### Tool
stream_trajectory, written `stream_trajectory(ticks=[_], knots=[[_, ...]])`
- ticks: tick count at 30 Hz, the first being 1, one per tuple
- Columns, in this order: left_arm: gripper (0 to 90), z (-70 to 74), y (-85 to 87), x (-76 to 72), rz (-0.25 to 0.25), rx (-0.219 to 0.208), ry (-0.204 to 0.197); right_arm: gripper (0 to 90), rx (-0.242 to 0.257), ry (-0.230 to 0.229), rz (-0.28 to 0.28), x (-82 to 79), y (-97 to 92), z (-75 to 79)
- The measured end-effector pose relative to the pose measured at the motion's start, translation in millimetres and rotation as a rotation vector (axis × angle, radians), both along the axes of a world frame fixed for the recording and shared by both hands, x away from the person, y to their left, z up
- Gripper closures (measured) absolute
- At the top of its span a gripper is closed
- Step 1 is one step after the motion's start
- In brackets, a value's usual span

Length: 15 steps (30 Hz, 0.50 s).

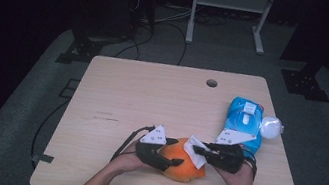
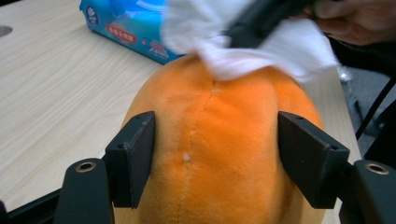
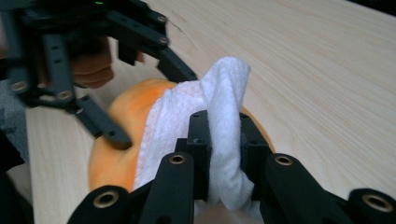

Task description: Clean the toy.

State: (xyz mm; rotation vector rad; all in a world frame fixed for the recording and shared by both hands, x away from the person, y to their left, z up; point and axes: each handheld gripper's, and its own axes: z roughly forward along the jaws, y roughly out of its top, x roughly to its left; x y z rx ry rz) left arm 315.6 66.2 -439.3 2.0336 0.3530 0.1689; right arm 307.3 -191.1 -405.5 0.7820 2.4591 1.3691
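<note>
**Operator:** High view status: where is the orange plush toy (image 1: 181, 165)?

**Technician:** It rests on the wooden table (image 1: 142, 94), near the front edge, between both grippers. The left gripper (image 1: 164, 161) is clamped on the toy; in the left gripper view its pads (image 2: 133, 156) press into the plush on both flanks.

**Operator:** Right gripper?

**Technician:** The right gripper (image 1: 199, 150) is pinched tight on a white wet wipe (image 3: 224, 135). The wipe lies against the toy's upper surface.

**Operator:** Other items?

**Technician:** A blue wipe packet (image 1: 244, 123) lies at the table's right edge, beyond the right hand (image 1: 238, 180). A white round object (image 1: 271, 126) sits just beside it; possibly a cap, the view is too small to confirm.
</note>
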Motion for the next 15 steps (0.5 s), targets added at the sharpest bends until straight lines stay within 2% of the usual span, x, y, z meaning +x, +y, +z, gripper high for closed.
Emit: stream_trajectory(ticks=[5,9,12,15], knots=[[30.6,-0.6,5.4,5.3,0.043,-0.018,0.032,78.0,-0.006,0.056,-0.052,10.1,-12.9,-9.9],[30.6,-0.8,5.4,5.4,0.053,-0.013,0.036,78.3,0.001,0.080,-0.046,7.1,-18.5,-13.2],[30.4,-1.0,3.3,5.2,0.063,-0.014,0.041,78.3,0.021,0.066,-0.012,1.1,-13.5,-8.4],[30.4,-1.0,-0.3,1.5,0.029,-0.006,0.021,78.2,0.037,0.039,0.015,-0.9,-4.0,-1.4]])
